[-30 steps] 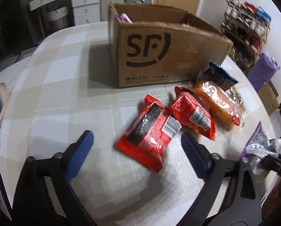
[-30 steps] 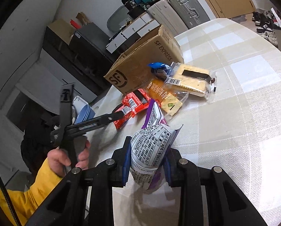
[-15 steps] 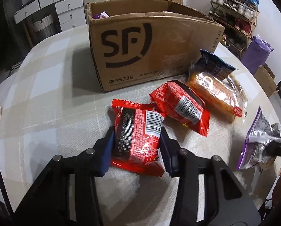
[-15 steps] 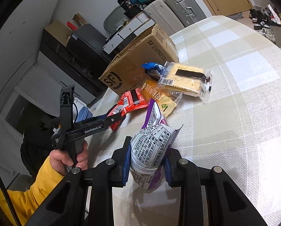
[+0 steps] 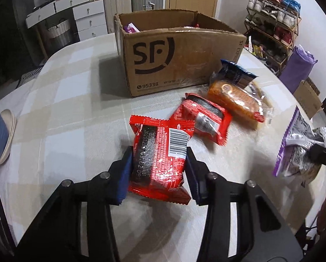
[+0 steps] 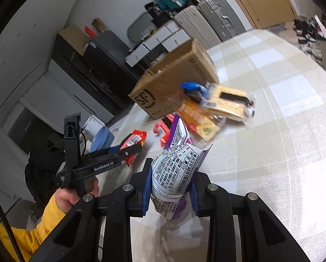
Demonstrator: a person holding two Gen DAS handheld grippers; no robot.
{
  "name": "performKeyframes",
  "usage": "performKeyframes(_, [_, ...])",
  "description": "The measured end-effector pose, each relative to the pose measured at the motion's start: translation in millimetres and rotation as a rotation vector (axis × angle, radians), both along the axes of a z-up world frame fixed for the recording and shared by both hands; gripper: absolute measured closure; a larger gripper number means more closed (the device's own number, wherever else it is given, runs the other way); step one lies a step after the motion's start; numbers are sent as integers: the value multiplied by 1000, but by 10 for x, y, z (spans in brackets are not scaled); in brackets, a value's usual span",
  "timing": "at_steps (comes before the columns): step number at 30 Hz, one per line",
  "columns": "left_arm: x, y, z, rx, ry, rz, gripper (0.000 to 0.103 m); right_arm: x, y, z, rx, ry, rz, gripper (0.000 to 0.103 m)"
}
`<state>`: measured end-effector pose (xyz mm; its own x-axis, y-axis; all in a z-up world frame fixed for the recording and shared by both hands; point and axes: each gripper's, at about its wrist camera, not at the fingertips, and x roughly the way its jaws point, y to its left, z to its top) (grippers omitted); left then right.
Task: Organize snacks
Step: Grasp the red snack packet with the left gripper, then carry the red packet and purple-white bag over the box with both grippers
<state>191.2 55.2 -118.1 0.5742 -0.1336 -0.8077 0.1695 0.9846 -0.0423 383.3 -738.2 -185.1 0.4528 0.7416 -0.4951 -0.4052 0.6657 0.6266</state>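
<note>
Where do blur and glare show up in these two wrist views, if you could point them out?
Left wrist view: glare spots on the red packet clamped in the left gripper; the orange snack bag is motion-smeared. Right wrist view: the cardboard box and the yellow cracker pack are smeared, while the purple packet in the right gripper stays sharp. Both bend straight lines at the edges.

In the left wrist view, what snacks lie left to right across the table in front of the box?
Red packet in the left gripper's jaws → second red packet → orange snack pack → purple-and-white bag at the right edge.
</note>
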Motion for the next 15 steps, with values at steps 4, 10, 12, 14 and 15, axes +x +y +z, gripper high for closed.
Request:
performKeyframes(4, [-219,54,199,-18,-37,-4,62,-51,72,193,0,-47,9,74])
performKeyframes(10, [-658,-21,637,-59,-114,-8,62,-105,203,531,-15,-132,24,74])
performKeyframes(12, [-783,-23,771,-81,-130,-8,62,-115,216,622,-22,-150,23,74])
performKeyframes(14, [-925,-43,885,-75,-160,-9,61,-139,220,706,-24,-168,24,74])
performKeyframes(15, [-999,-35,943,-81,-169,-7,62,-153,217,735,-27,-175,20,74])
